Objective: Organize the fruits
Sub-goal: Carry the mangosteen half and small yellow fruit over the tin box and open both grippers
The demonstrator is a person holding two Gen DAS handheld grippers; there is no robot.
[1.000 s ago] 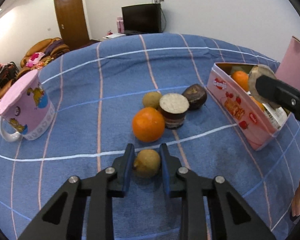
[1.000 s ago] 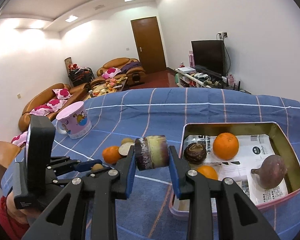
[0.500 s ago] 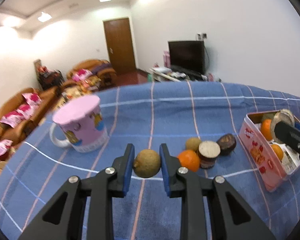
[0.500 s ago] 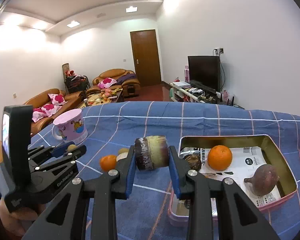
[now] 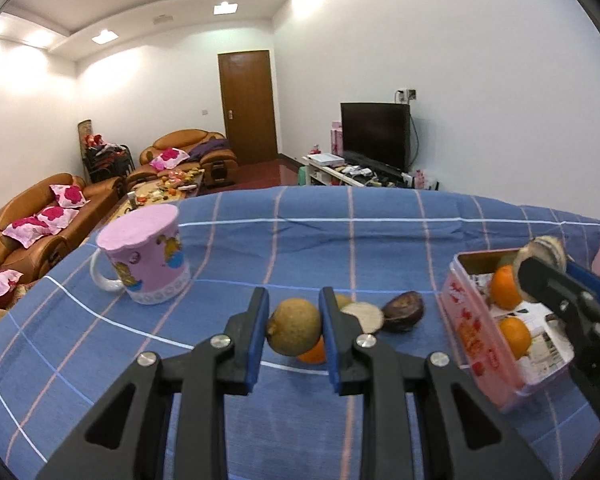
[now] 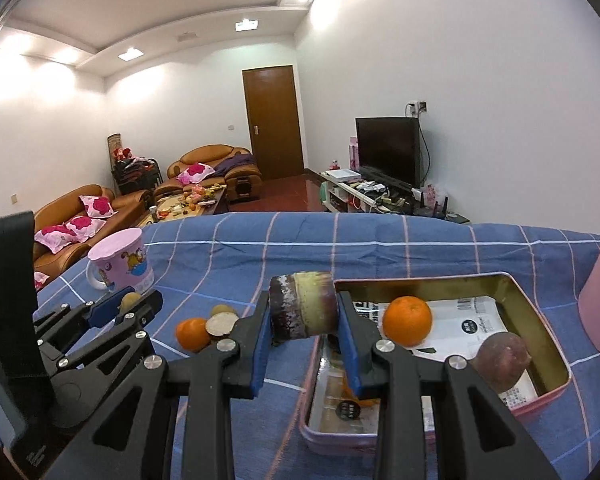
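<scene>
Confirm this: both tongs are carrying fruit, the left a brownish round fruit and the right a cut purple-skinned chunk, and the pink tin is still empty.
One detail is wrong: the pink tin is not empty. The right wrist view shows an orange and a dark purple fruit inside it. The left tongs do grip the brownish round fruit, and the right tongs the cut chunk.

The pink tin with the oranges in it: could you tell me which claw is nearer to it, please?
Right. The right claw holds its cut fruit chunk at the pink tin, by its near left corner; the left claw holds a brown fruit off to the tin's left.
</scene>
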